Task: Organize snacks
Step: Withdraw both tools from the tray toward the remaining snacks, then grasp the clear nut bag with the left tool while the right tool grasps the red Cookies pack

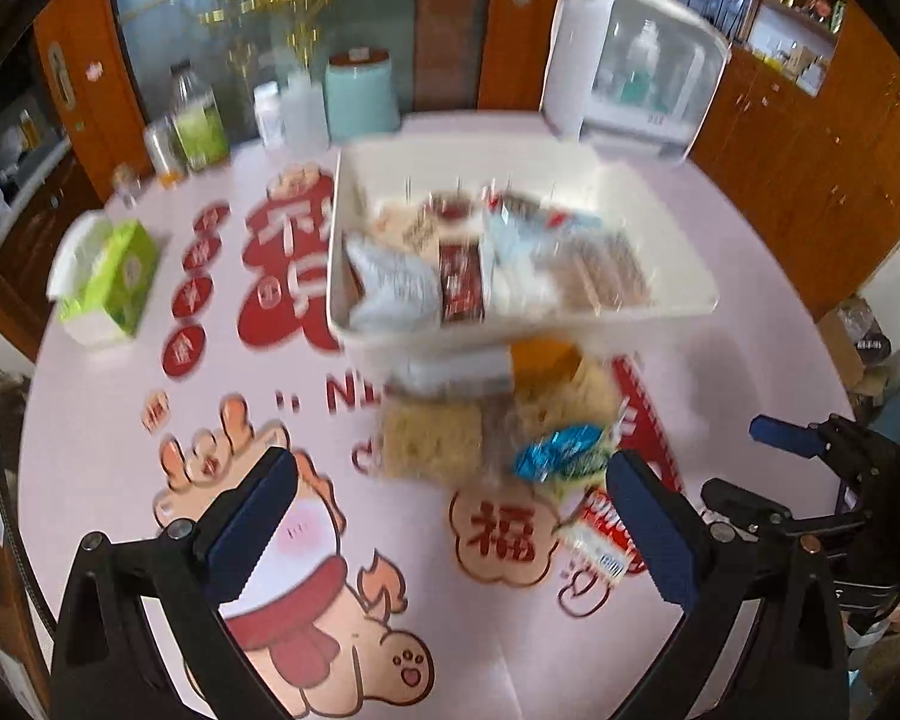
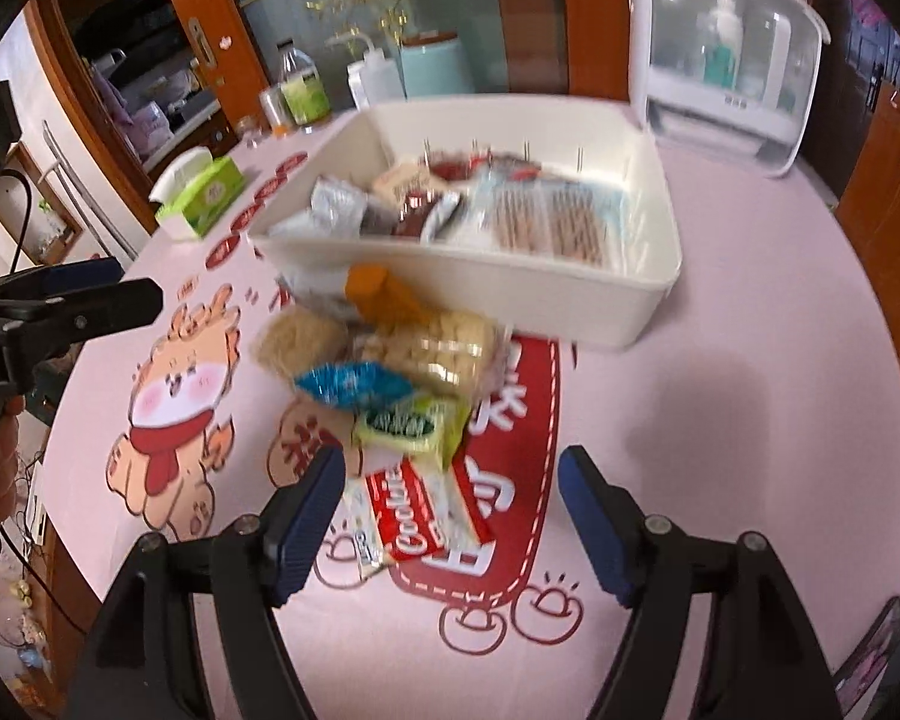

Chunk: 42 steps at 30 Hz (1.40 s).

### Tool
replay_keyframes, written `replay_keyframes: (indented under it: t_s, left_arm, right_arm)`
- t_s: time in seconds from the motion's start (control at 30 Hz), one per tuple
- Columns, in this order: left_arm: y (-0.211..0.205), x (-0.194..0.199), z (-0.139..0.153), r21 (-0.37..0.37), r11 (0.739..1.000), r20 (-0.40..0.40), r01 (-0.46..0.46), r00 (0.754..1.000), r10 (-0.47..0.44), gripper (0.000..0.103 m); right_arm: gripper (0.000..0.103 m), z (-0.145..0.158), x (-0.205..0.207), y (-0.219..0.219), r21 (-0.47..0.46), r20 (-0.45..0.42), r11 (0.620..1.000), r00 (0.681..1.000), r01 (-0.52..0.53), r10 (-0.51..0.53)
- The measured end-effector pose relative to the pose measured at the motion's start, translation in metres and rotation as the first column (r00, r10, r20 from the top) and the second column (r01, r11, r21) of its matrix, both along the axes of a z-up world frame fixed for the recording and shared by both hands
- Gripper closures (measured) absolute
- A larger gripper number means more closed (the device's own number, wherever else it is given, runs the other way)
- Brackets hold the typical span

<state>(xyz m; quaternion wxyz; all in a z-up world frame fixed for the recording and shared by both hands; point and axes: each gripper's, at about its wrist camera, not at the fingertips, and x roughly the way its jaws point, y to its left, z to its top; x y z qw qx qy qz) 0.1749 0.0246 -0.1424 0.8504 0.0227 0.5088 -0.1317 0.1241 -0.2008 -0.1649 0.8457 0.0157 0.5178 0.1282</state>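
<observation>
A white bin (image 1: 384, 348) (image 2: 570, 306) holding several snack packets stands on the pink table. In front of it lies a loose pile: a blue packet (image 1: 561, 447) (image 2: 354, 384), a green packet (image 2: 411, 426), a red cookie packet (image 1: 603, 531) (image 2: 420, 519), pale cracker packs (image 1: 432, 438) (image 2: 432, 348) and an orange-capped item (image 2: 378, 291). My left gripper (image 1: 450, 531) is open and empty, above the table in front of the pile. My right gripper (image 2: 453, 519) is open and empty, with the red cookie packet between its fingers' line; it also shows in the left wrist view (image 1: 780, 468).
A green tissue box (image 1: 114, 282) (image 2: 204, 195) sits at the left. Bottles and a teal canister (image 1: 360, 96) (image 2: 435, 69) stand at the back edge. A white lidded cabinet (image 1: 636, 66) (image 2: 726, 54) stands behind the bin. Wooden cupboards surround the table.
</observation>
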Motion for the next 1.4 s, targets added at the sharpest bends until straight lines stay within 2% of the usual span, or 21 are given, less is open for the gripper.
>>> replay_keyframes:
  t_s: [0.17,0.3,0.53,0.6,0.8,1.07,1.23,1.3,1.4]
  left_arm:
    - [0.003,0.009,-0.037,0.028,0.999,-0.083,0.032,0.996,-0.030,0.001]
    - [0.004,0.017,-0.055,0.037,0.997,-0.126,0.067,0.990,-0.062,0.001]
    - [0.002,0.037,-0.076,0.038,0.993,-0.174,0.113,0.979,-0.104,0.001]
    - [0.000,0.044,-0.083,0.033,0.992,-0.187,0.118,0.976,-0.110,0.001]
    - [-0.005,0.065,-0.102,0.001,0.994,-0.238,0.111,0.965,-0.108,0.001]
    - [-0.009,0.086,-0.113,-0.068,0.993,-0.274,0.092,0.956,-0.107,0.001]
    - [-0.012,0.091,-0.134,-0.004,0.997,-0.317,0.071,0.946,-0.069,0.001]
    - [-0.011,0.092,-0.142,-0.012,0.998,-0.343,0.057,0.938,-0.058,0.001]
    - [-0.016,0.090,-0.145,0.026,0.998,-0.324,0.065,0.945,-0.053,0.001]
  right_arm:
    - [0.029,-0.025,-0.005,0.011,0.015,-0.045,1.000,0.999,-0.010,0.011]
    - [0.029,-0.049,-0.009,0.027,0.012,-0.088,0.999,0.995,-0.047,0.048]
    - [0.029,-0.084,-0.009,0.051,-0.064,-0.129,0.993,0.988,-0.099,0.090]
    - [0.029,-0.087,-0.008,0.051,-0.092,-0.124,0.991,0.989,-0.095,0.084]
    - [0.029,-0.090,-0.003,0.043,-0.093,-0.115,0.991,0.990,-0.094,0.083]
    - [0.034,-0.091,0.012,0.007,-0.079,-0.115,0.996,0.992,0.042,-0.051]
    - [0.034,-0.091,0.015,0.002,-0.089,-0.116,0.995,0.991,0.055,-0.065]
    - [0.034,-0.091,0.016,0.002,-0.093,-0.113,0.994,0.991,0.054,-0.064]
    - [0.034,-0.091,0.016,0.004,-0.096,-0.107,0.994,0.992,0.055,-0.066]
